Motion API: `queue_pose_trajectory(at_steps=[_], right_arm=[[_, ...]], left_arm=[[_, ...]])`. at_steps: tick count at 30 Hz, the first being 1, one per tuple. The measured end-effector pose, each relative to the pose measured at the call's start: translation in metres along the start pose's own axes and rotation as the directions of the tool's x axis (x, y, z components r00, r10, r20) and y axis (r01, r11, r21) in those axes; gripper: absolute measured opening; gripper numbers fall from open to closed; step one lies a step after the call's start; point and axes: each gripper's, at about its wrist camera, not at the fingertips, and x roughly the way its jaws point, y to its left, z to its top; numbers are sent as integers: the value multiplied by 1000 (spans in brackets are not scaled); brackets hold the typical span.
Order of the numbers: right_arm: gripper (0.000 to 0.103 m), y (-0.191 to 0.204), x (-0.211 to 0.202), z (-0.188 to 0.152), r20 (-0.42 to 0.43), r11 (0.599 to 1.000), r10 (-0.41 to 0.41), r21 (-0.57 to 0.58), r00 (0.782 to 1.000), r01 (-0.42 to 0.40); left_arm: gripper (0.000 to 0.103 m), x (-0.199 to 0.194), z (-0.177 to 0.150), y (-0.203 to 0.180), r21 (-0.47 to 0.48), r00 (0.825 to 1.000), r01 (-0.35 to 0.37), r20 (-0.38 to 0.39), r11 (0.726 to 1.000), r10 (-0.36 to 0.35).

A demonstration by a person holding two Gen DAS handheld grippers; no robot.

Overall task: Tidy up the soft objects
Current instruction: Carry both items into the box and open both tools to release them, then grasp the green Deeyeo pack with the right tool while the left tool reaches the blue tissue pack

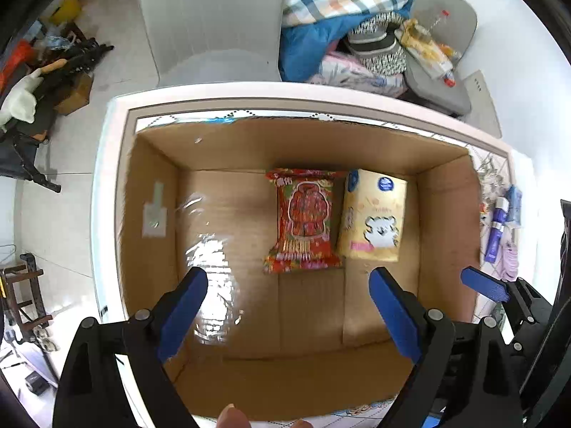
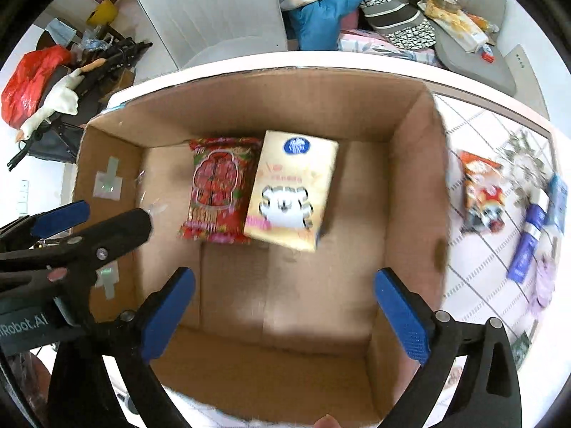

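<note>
An open cardboard box point(image 1: 150, 214) point(image 2: 410, 192) stands on the table. Inside it a red patterned soft pack point(image 1: 303, 219) point(image 2: 219, 189) lies flat beside a yellow tissue pack with a white tiger picture point(image 1: 373, 219) point(image 2: 291, 189). My left gripper point(image 1: 289, 306) is open and empty above the box's near half. My right gripper point(image 2: 285, 306) is open and empty above the box too. In the right wrist view the left gripper's fingers point(image 2: 60, 219) show at the box's left wall. In the left wrist view a right gripper finger point(image 1: 485, 287) shows at the box's right wall.
On the patterned tablecloth point(image 2: 481, 256) right of the box lie another red pack point(image 2: 481, 192), blue tubes point(image 2: 528, 242) point(image 1: 498, 228) and a purple item point(image 2: 544, 285). Beyond the table stand a white chair point(image 1: 214, 18) and a pile of bedding point(image 1: 339, 7).
</note>
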Motion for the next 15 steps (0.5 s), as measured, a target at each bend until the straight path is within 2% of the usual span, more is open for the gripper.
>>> queue_pose_trajectory(at_steps=[10, 15], right_arm=[[102, 8, -69, -64, 109, 999, -33, -39, 994, 37], [102, 11, -97, -91, 151, 999, -7, -35, 989, 13]], left_arm=[[93, -58, -60, -7, 14, 990, -53, 131, 999, 50], [93, -87, -87, -16, 28, 981, -73, 185, 997, 67]])
